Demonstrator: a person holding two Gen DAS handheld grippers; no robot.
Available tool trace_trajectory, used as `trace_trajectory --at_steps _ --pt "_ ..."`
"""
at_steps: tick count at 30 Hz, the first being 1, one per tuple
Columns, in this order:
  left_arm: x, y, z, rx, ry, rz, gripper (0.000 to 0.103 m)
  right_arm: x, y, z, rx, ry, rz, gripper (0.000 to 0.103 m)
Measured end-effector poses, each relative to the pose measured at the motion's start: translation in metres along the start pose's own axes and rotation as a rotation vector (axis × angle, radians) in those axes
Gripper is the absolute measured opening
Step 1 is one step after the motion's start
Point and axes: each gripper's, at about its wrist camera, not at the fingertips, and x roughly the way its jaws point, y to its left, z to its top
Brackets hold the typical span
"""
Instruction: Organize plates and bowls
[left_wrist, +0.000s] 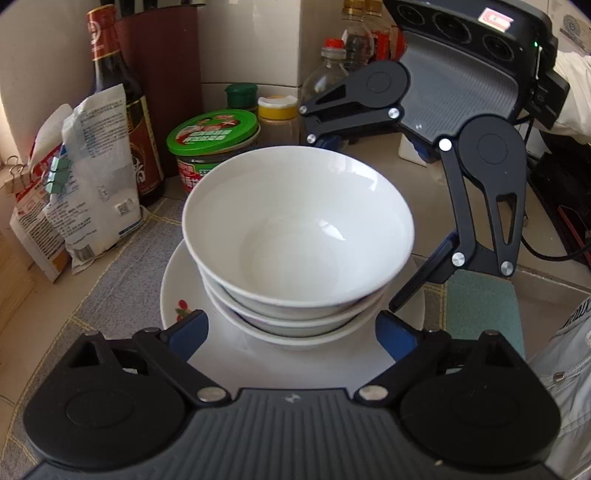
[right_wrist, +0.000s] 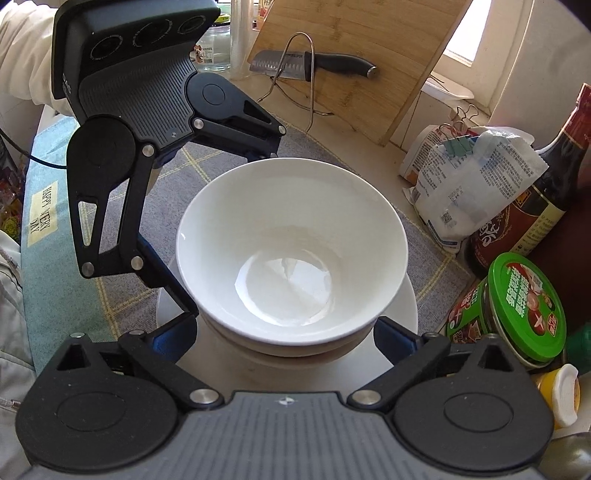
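Note:
Three white bowls are nested in a stack on a white plate that has a red flower print. The plate rests on a grey checked mat. My left gripper is open, a blue-padded finger on each side of the stack's base, with no pad touching a bowl. From the opposite side my right gripper also straddles the stack, open. In the right wrist view the top bowl fills the middle. There the right gripper spans the lower bowls above the plate, and the left gripper faces it.
A green-lidded jar, a dark sauce bottle, clipped bags and small spice jars crowd one side of the stack. A knife leans against a wooden board behind a wire rack. A teal cloth lies at the mat's edge.

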Motion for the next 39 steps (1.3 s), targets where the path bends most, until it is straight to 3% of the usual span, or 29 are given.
trace_trajectory --at_steps 8,17,25,31,35,39 --pt "-0.023 -0.001 -0.014 -0.068 -0.016 0.046 0.097 -0.003 0.007 -0.002 0.028 0.011 -0.039 0.103" --pt "-0.061 -0.014 -0.032 -0.091 -0.126 0.178 0.098 -0.016 0.038 0.004 0.110 0.055 -0.231 0.103" --pt "-0.107 -0.037 -0.058 -0.156 -0.285 0.188 0.102 -0.033 0.085 0.012 0.341 0.065 -0.376 0.103" --pt "-0.139 -0.061 -0.069 -0.187 -0.378 0.331 0.102 -0.048 0.125 0.025 0.575 0.037 -0.529 0.103" --pt "-0.157 -0.073 -0.073 -0.224 -0.384 0.411 0.102 -0.055 0.145 0.020 0.829 0.008 -0.592 0.103" --pt "-0.169 -0.078 -0.075 -0.260 -0.318 0.442 0.102 -0.060 0.166 0.020 0.950 -0.024 -0.643 0.103"
